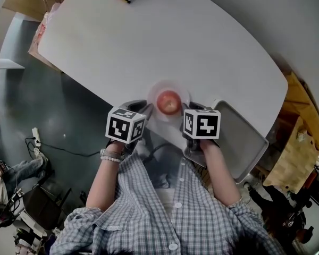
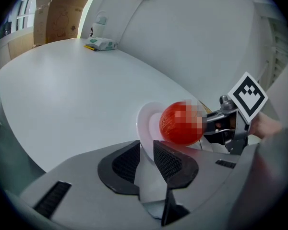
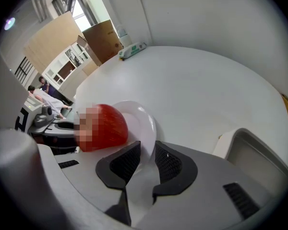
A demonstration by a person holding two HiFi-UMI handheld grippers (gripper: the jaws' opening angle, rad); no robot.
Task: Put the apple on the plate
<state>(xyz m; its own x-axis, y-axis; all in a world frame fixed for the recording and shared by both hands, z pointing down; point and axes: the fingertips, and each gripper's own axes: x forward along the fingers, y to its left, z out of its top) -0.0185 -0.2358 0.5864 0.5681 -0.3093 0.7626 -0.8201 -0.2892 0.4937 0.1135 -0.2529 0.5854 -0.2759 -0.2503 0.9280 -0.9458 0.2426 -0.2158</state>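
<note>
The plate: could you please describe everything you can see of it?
The plate is small, round, white and glossy, with a shallow raised rim. It is held roughly level at the near edge of the white table, with a red apple on its middle. The left gripper and the right gripper each clamp its rim, on opposite sides.

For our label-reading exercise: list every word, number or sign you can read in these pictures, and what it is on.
No text here can be read.
Packet: print too small to read.
Cardboard box: faint marks, blurred.
Marker cubes: black-and-white square patterns, no letters.
</note>
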